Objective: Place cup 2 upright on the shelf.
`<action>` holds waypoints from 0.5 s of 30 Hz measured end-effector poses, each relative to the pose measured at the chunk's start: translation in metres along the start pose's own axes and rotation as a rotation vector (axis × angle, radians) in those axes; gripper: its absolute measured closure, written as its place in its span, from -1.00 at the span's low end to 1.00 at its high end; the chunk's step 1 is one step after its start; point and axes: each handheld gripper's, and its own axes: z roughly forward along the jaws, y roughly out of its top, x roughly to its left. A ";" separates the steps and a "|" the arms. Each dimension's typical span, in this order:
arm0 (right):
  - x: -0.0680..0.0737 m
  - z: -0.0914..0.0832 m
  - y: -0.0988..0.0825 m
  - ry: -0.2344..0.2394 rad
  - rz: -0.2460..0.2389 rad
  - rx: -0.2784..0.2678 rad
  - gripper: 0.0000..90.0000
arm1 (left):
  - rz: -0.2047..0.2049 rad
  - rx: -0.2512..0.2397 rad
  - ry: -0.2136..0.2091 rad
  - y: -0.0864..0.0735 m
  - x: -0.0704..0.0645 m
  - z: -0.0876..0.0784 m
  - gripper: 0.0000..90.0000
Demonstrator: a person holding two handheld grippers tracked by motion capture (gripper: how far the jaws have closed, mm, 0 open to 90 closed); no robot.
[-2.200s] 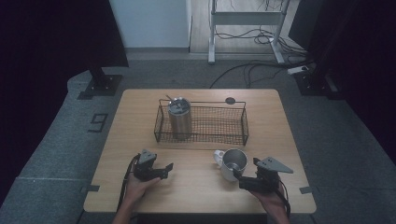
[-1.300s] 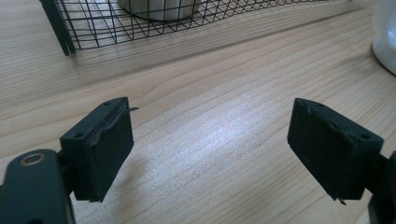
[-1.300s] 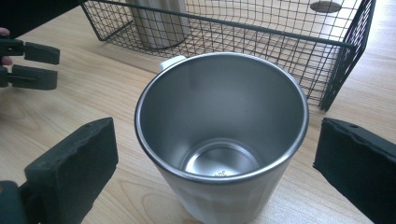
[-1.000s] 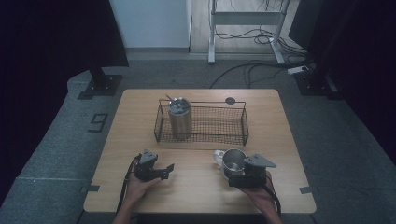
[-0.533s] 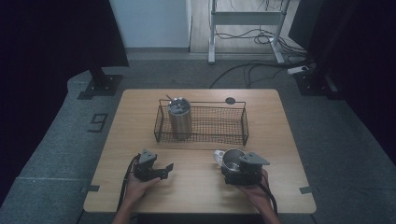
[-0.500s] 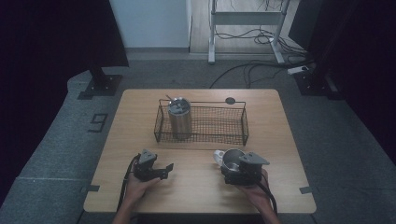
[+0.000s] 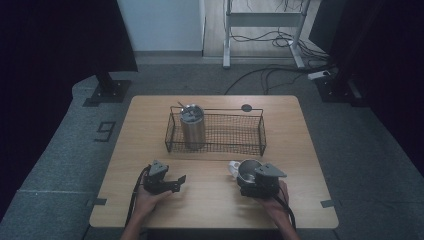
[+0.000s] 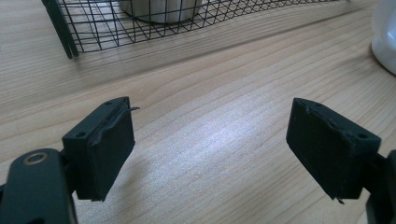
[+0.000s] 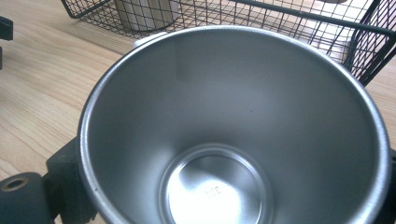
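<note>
Grasping step, we judge. Table (image 7: 300,130) bears the wire basket (image 7: 250,131) just beyond both grippers, a lidded tumbler (image 7: 192,125) upright in the end ahead of the left gripper (image 7: 177,182). Steel cup (image 7: 248,170) sits between the right gripper (image 7: 252,181) jaws, mouth tilted back at it, and they look pressed on its wall. Left jaws are spread over bare wood and have just been closing, nothing between them. Next we'd lift the cup clear of the near rim and into the basket.

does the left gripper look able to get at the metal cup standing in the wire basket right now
Probably yes. The left gripper is empty, and bare table lies between it and the wire basket. The metal cup stands at the basket's near left end, open from above.
</note>
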 end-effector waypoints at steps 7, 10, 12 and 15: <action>-0.001 0.000 0.001 0.004 -0.003 0.000 -0.85 | 0.003 0.004 0.001 0.000 0.000 0.000 -0.66; -0.003 -0.001 0.001 0.011 0.001 0.000 -0.85 | 0.003 0.003 0.000 0.000 0.000 0.000 -0.66; -0.003 -0.001 0.001 0.015 0.004 0.000 -0.85 | 0.003 0.003 0.002 0.000 0.001 0.000 -0.66; -0.004 -0.003 0.002 0.012 0.007 -0.004 -0.84 | 0.000 0.004 0.004 -0.001 0.001 0.000 -0.65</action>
